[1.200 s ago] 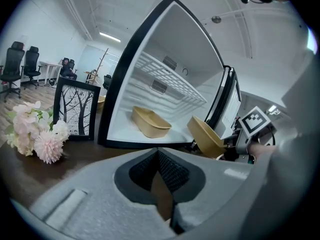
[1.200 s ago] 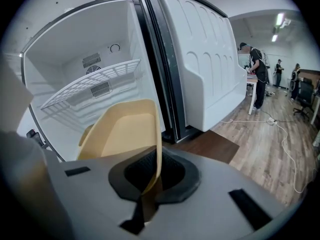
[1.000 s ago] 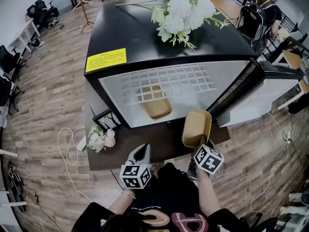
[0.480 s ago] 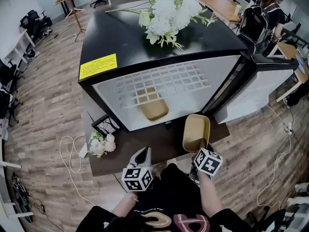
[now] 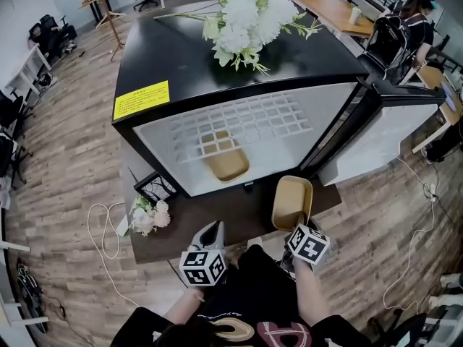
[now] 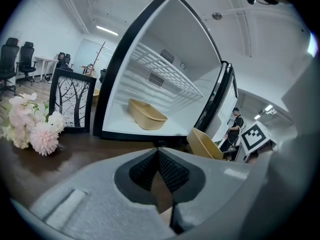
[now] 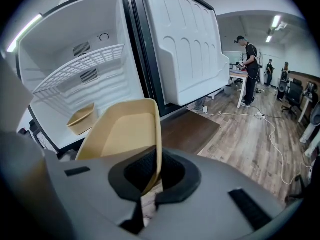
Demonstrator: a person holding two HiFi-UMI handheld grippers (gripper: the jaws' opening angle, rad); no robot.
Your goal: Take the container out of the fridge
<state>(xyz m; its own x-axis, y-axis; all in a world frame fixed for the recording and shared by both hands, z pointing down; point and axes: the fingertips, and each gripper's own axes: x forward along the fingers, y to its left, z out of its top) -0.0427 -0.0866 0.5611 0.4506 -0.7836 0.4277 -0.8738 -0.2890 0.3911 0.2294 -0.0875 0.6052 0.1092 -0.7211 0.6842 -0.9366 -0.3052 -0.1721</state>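
Container (image 7: 122,134) looks light, thin and a bit bendy to us, so its rim is a good place to hold. Our right hand-held gripper (image 7: 152,176) pinches that rim, just outside the fridge (image 5: 188,56), over the tabletop (image 5: 217,215). Our left hand-held gripper (image 6: 159,170) is pressed together, empty. Another tub (image 5: 226,163) sits inside. Flowers (image 5: 148,214) and the open door (image 7: 185,49) are near.

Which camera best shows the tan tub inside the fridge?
The left gripper view: the tub sits whole, unblocked. The head view shows it partly behind the wire shelf; the right gripper view, small, at left.
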